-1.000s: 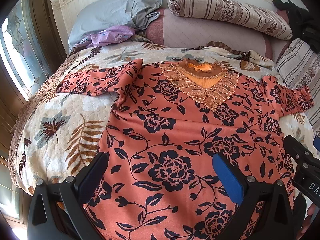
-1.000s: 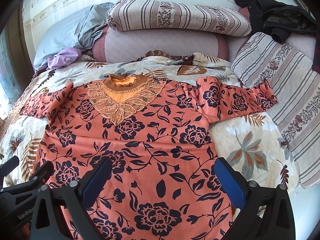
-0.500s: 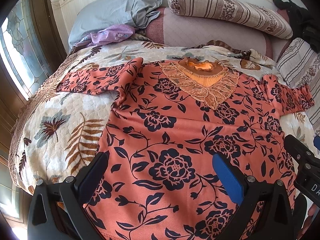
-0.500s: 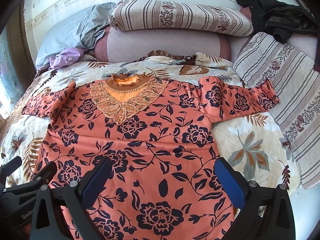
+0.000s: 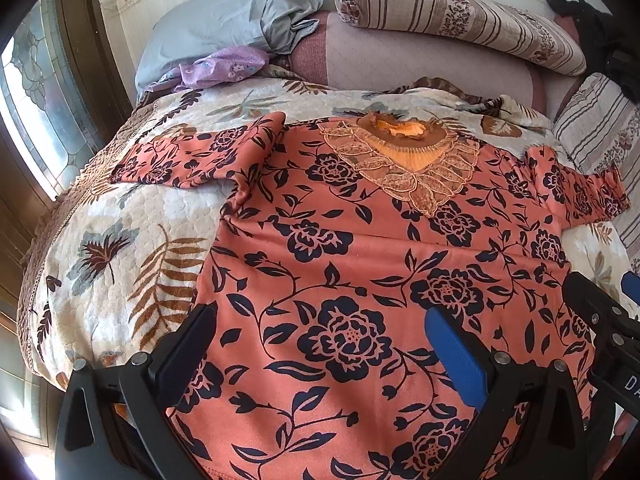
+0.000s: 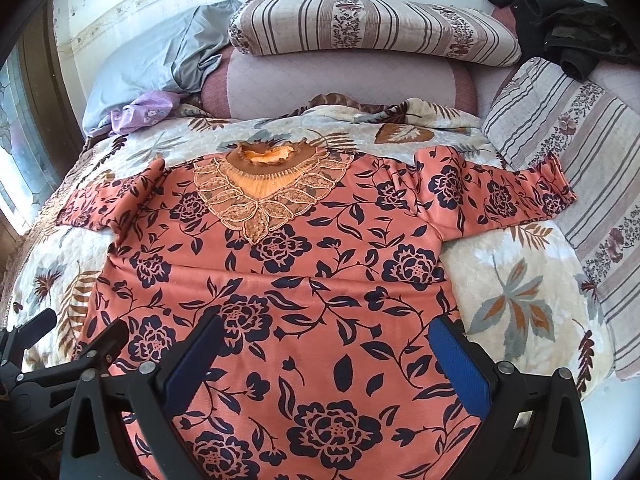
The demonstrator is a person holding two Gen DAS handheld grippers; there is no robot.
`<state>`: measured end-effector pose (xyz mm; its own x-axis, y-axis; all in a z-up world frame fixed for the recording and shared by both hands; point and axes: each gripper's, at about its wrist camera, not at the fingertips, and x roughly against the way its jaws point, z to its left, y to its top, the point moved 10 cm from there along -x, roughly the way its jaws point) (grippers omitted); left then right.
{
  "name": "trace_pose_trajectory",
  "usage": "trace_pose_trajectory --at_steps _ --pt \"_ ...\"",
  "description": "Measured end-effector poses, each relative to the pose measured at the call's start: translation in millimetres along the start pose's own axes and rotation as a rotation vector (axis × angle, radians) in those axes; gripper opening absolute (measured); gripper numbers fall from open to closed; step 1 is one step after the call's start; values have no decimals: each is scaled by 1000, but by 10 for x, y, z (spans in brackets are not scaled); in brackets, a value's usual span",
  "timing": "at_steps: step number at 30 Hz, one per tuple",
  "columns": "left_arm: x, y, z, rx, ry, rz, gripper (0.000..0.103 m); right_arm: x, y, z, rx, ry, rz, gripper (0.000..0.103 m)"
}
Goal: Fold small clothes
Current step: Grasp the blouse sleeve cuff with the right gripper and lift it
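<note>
- The bed (image 6: 516,280), under a quilted cover with a leaf print, fills most of both views. Striped pillows (image 6: 372,24) lie along the upper edge of the frame, a grey pillow (image 5: 228,20) with a purple cloth (image 5: 224,66) is at the upper left, and a black garment (image 6: 560,28) is at the upper right.
- The floral blouse (image 5: 352,248), salmon-coloured with dark flowers, lies in the centre of the frame, spread flat on the cover with its front up. I see no fold in it, so I judge that the folding itself is not yet begun and all folds are left to do.
- The two sleeves are stretched out to the sides: the left sleeve (image 5: 188,156) at the middle left of the frame, the right sleeve (image 6: 496,196) at the middle right. Probably they must be turned in first.
- The lace collar (image 6: 268,196) points to the top of the frame, so the hem is at the bottom.
- The left gripper (image 5: 320,344) hangs over the lower left part of the blouse, jaws wide apart, holding nothing.
- The right gripper (image 6: 328,356) is over the lower right part, also wide apart and empty.
</note>
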<state>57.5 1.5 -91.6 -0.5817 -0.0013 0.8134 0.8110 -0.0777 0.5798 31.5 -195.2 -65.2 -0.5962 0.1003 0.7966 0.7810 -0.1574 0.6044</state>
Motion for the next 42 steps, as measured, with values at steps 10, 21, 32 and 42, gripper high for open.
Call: trace_pose_trajectory --at_steps 10,21,32,42 --pt "-133 -40 25 -8 5 27 103 -117 2 -83 -48 88 16 103" --pt "-874 -585 276 25 40 204 103 -776 153 -2099 -584 227 -28 97" --pt "-897 -603 318 34 -31 96 103 -1163 1356 -4179 -324 -363 -198 77" --pt "-825 -604 331 19 -38 57 103 -2141 1511 -4498 -44 -510 124 7"
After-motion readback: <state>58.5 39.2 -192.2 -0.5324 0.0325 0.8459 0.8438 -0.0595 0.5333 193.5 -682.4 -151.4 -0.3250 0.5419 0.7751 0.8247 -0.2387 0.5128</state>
